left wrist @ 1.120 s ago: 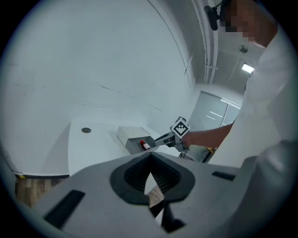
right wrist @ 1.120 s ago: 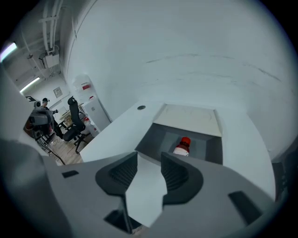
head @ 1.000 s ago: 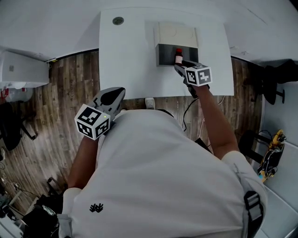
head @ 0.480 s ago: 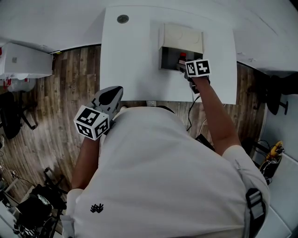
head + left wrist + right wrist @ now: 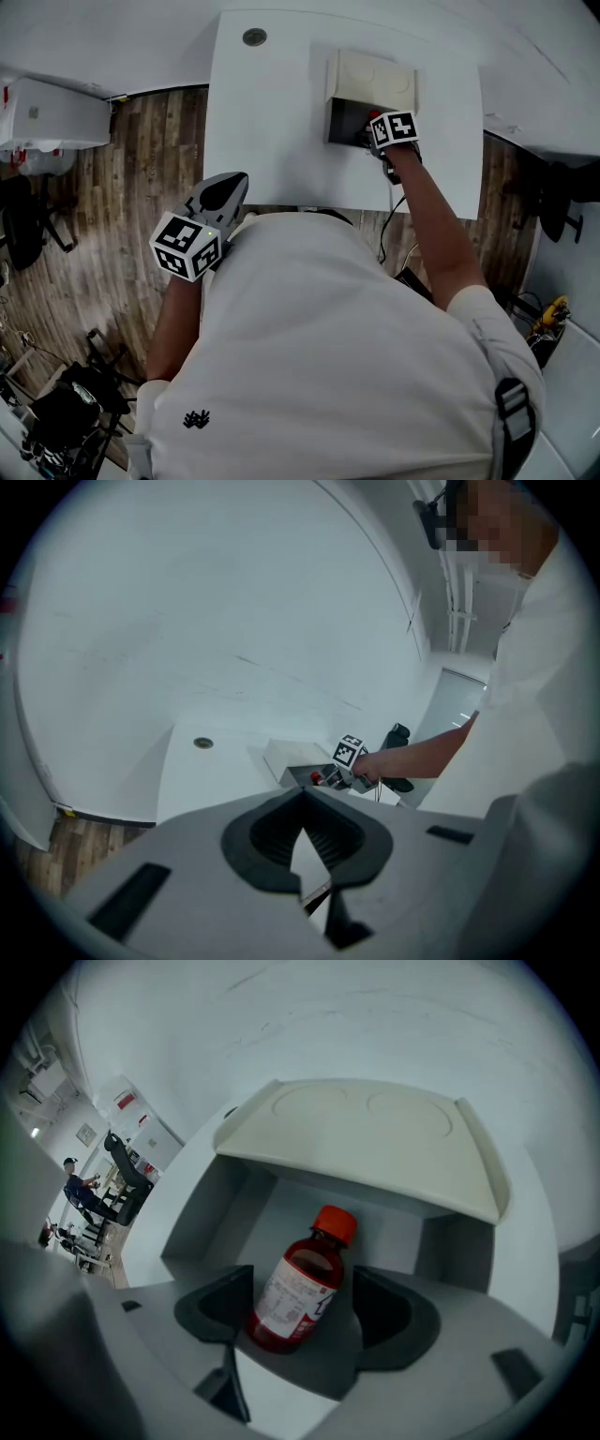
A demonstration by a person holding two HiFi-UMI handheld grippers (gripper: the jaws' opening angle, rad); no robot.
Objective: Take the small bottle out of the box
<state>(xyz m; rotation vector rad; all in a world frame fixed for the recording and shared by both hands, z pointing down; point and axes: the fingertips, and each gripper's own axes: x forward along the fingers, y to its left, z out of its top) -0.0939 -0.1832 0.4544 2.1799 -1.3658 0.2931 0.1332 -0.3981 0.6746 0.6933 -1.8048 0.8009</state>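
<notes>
A small red bottle (image 5: 298, 1293) with an orange-red cap and a white label stands in the grey box (image 5: 281, 1213), under its raised cream lid (image 5: 375, 1138). My right gripper (image 5: 302, 1312) reaches into the box's opening. Its jaws are opening, the bottle stands between them, and a gap shows at the right pad. From the head view the box (image 5: 370, 75) sits at the table's far side, with the right gripper (image 5: 375, 134) at its front and the bottle's cap (image 5: 374, 116) just showing. My left gripper (image 5: 234, 183) hangs shut and empty by the person's torso, off the table.
The white table (image 5: 272, 122) has a round grommet (image 5: 254, 37) at its far left corner. Wooden floor lies to the left, with a white cabinet (image 5: 56, 112) there. A dark chair (image 5: 553, 187) stands to the right of the table.
The right gripper has moved forward from the box's front edge into its opening, around the bottle. The left gripper has stayed where it was.
</notes>
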